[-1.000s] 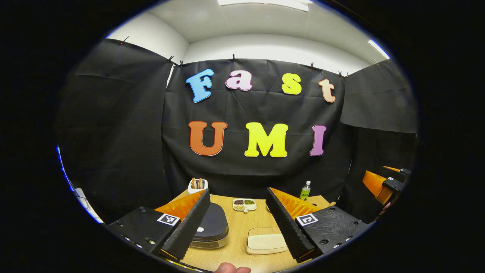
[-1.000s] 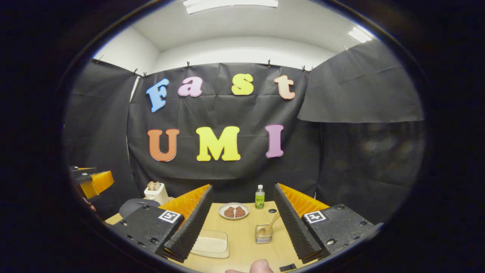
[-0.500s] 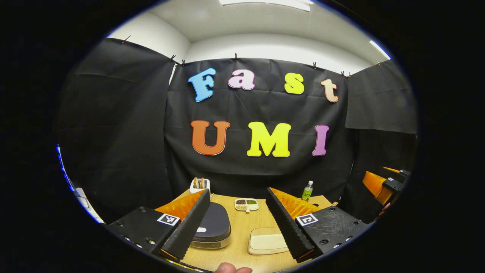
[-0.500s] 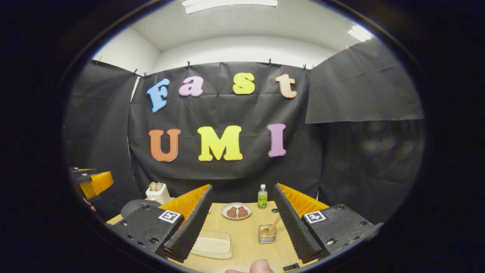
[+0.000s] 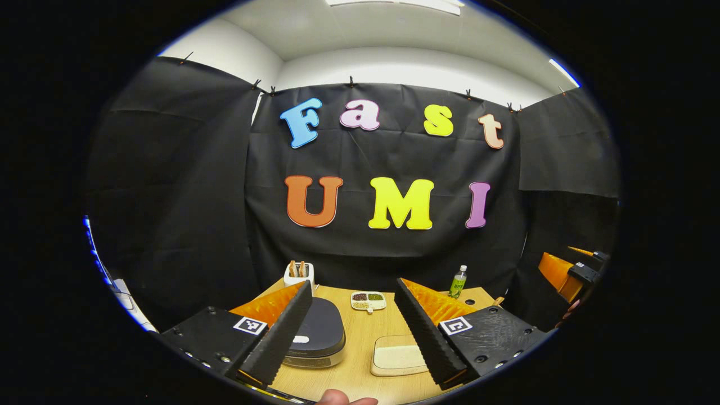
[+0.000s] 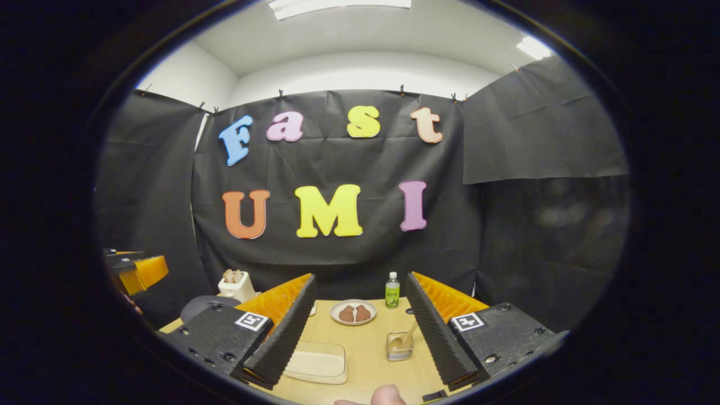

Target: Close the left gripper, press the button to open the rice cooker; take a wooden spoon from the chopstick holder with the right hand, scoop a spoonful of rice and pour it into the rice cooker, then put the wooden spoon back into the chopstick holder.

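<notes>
In the left gripper view a dark rice cooker (image 5: 319, 336) sits shut on the wooden table (image 5: 360, 337), with a white button (image 5: 300, 339) on its lid beside my left finger. My left gripper (image 5: 351, 329) stands open above the table, holding nothing. A shallow tray of rice (image 5: 396, 358) lies to the cooker's right. In the right gripper view a wooden spoon (image 6: 406, 336) leans in a clear chopstick holder (image 6: 399, 347), just left of my right finger. My right gripper (image 6: 360, 326) is open and empty. The rice tray (image 6: 316, 363) lies low on the left there.
A white toaster (image 5: 298, 273) with bread stands at the back left. A divided dish of beans (image 5: 368, 300), a green bottle (image 5: 458, 282) and a plate of brown food (image 6: 353, 313) sit toward the back. The other gripper (image 5: 568, 270) hangs at the right edge.
Both grippers have tilted or drifted slightly, so the table's objects sit a little higher and farther in each view. Both stay open.
</notes>
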`<state>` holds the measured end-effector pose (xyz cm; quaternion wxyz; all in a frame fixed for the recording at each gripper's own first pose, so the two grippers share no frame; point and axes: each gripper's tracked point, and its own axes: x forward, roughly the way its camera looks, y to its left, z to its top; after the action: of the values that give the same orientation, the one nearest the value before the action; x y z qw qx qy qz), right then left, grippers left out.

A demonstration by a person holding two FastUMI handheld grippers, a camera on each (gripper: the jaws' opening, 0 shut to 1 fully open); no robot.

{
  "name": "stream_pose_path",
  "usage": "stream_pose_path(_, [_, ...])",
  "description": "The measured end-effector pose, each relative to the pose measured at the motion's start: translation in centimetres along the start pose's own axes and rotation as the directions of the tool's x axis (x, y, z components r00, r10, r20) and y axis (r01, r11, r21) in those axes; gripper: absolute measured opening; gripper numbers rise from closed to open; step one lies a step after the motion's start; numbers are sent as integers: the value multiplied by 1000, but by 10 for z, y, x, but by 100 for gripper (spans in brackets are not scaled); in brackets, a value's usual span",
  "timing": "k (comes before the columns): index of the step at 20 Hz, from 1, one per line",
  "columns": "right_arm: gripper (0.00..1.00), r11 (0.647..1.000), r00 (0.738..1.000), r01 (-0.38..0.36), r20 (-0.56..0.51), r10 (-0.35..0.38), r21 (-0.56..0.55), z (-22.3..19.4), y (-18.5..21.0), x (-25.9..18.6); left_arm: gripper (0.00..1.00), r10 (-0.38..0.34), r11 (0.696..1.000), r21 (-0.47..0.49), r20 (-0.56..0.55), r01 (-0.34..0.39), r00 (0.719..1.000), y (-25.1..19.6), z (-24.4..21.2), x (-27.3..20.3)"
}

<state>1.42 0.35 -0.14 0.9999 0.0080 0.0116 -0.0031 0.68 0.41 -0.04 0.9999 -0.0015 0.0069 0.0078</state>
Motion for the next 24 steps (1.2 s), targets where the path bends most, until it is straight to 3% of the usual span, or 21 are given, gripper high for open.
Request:
stream_pose_path(10, [100, 1000, 999, 4, -33, -4, 14, -13, -14, 6, 95, 70, 998, 4, -106, -70, 992, 41, -24, 15])
stream_pose_path(13, [100, 1000, 999, 14, -43, -13, 20, -17, -21, 10, 96, 77, 997, 21, -182, -75, 980, 47, -43, 20])
stream_pose_path(16, [100, 999, 998, 30, -56, -29, 20, -22, -32, 11, 90, 66, 998, 24, -279, -61, 958, 58, -66, 26])
stream_pose_path(18, [100, 999, 997, 45, -67, -43, 27, -26, -39, 12, 61, 61, 998, 16, -339, -59, 939, 67, -77, 35])
stream_pose_path(19, [100, 998, 996, 53, -71, -50, 31, -29, -43, 12, 65, 58, 998, 11, -372, -58, 926, 71, -83, 38])
stream_pose_path(20, [100, 998, 996, 61, -74, -59, 34, -29, -48, 13, 52, 52, 998, 4, -398, -55, 916, 73, -91, 41])
stream_pose_path(23, [100, 996, 994, 84, -80, -80, 38, -31, -59, 13, 52, 21, 997, -50, -467, -50, 884, 78, -108, 55])
stream_pose_path(24, [100, 995, 993, 91, -81, -88, 35, -33, -63, 13, 17, 19, 996, -66, -481, -58, 877, 81, -112, 55])
